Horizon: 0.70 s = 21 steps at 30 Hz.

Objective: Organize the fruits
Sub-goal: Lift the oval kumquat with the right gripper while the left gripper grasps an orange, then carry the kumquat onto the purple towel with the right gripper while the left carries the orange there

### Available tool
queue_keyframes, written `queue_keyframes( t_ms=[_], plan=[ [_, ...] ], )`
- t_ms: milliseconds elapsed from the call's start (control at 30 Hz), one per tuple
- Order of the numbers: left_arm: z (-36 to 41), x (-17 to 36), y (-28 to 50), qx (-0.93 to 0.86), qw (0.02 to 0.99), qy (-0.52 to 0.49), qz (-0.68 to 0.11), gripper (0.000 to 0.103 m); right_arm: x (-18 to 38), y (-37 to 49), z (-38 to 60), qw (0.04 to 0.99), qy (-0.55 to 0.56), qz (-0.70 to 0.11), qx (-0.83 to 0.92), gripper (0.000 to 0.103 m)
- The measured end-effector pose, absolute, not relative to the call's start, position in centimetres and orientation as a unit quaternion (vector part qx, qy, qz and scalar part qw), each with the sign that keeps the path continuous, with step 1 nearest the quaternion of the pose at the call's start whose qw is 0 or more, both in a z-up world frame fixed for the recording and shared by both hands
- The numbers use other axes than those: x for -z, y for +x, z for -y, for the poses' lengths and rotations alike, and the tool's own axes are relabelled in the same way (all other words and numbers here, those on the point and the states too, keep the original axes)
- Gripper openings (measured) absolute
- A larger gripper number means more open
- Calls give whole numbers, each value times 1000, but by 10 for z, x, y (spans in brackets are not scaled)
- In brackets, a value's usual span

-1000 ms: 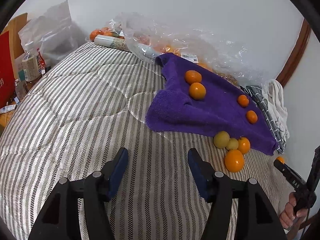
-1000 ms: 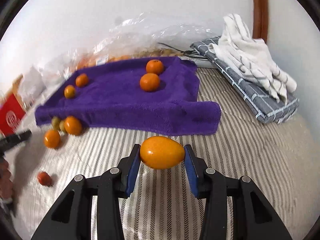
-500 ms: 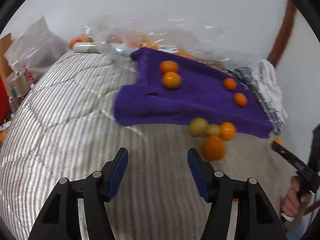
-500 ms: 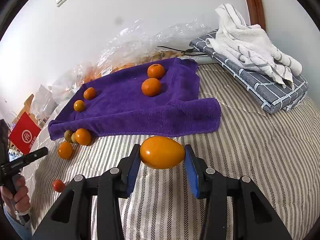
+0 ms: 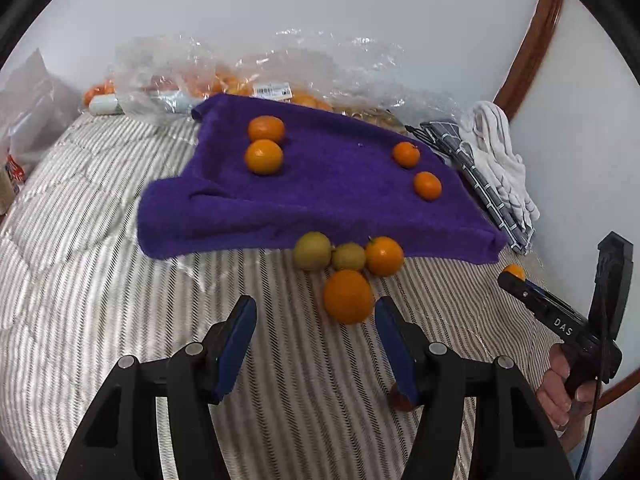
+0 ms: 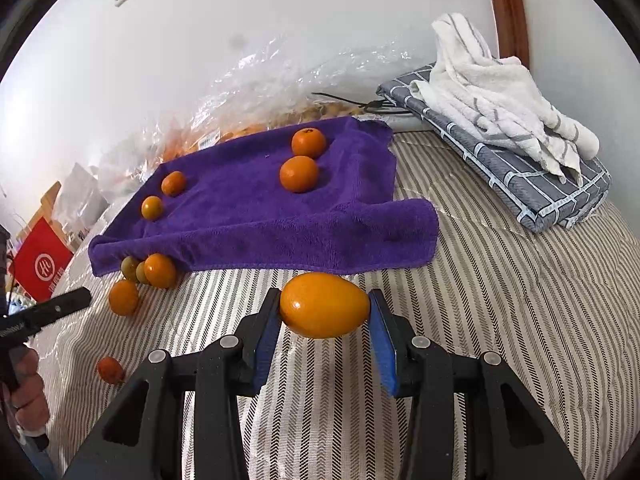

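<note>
Right gripper (image 6: 324, 316) pinches an oval orange fruit (image 6: 324, 306) just before the purple towel (image 6: 256, 216); its rounded skin could slip free and roll.

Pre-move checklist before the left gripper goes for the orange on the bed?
1. Left gripper empty, jaws apart: ok.
2. Target large orange sits between the fingertips' line of approach, unobstructed: ok.
3. Neighbours: two greenish fruits and a small orange close behind target, may get nudged: not ok.
4. Right gripper grips the oval orange fruit securely: ok.
5. Space on purple towel for placing: ok.
6. Small red fruit clear of the left gripper: cannot tell.
</note>
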<state>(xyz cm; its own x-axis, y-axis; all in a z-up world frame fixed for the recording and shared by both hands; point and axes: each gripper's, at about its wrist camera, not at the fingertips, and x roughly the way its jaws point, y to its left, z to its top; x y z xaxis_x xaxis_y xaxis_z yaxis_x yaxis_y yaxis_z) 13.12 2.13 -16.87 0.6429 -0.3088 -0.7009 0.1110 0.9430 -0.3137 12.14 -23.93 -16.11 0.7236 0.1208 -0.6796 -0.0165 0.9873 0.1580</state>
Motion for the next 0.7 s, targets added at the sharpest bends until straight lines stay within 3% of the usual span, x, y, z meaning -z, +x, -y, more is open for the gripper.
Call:
queue_keyframes(
  t_ms=[333,500,567,700],
  plan=[
    [-1,178,144,125,894,-123,-412,55,163,122,233,923,62,-377,-38,43],
    [3,186,147,116,896,-122,-410,44,162,122,233,925,61,-374,-42,43],
    [6,187,149,120,896,-117,-411,34,162,122,234,924,62,-374,-40,43],
    [8,187,148,126,898,-113,-406,31,162,122,234,924,64,-375,-41,43]
  ],
)
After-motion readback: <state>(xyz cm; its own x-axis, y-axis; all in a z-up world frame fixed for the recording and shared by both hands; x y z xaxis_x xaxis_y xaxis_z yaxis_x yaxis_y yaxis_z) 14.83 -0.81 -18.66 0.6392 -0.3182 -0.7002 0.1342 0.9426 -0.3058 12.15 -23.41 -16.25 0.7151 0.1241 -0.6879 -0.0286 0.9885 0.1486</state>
